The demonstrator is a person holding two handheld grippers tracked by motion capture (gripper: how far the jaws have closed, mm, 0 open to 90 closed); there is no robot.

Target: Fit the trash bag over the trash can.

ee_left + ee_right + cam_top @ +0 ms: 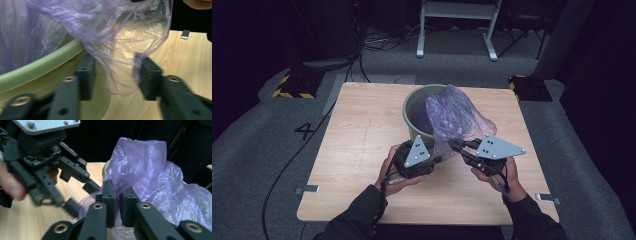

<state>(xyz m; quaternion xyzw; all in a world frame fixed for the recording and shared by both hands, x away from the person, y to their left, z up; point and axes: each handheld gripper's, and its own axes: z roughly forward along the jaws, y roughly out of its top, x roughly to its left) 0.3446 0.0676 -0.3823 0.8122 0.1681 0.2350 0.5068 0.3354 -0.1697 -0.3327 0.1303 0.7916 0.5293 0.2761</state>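
A green bucket [411, 107] stands on the wooden table [362, 135], with a crumpled purple plastic bag [457, 117] puffed up out of it and spilling over the near rim. My left gripper [435, 151] is at the bucket's front. In the left gripper view its jaws [116, 75] stand apart beside the green rim [45, 66], and a loose flap of the bag [117, 50] hangs between them, not pinched. My right gripper [455, 145] reaches in from the right. Its jaws [117, 192] are nearly together with a thin gap, and the bag film [145, 170] bunches around their tips.
Hands and dark sleeves enter from the table's near edge. My left gripper [82, 197] shows close beside the right one. Metal clips [307, 189] sit at the table's front corners. Beyond the table are grey carpet, cables and a white frame [457, 20].
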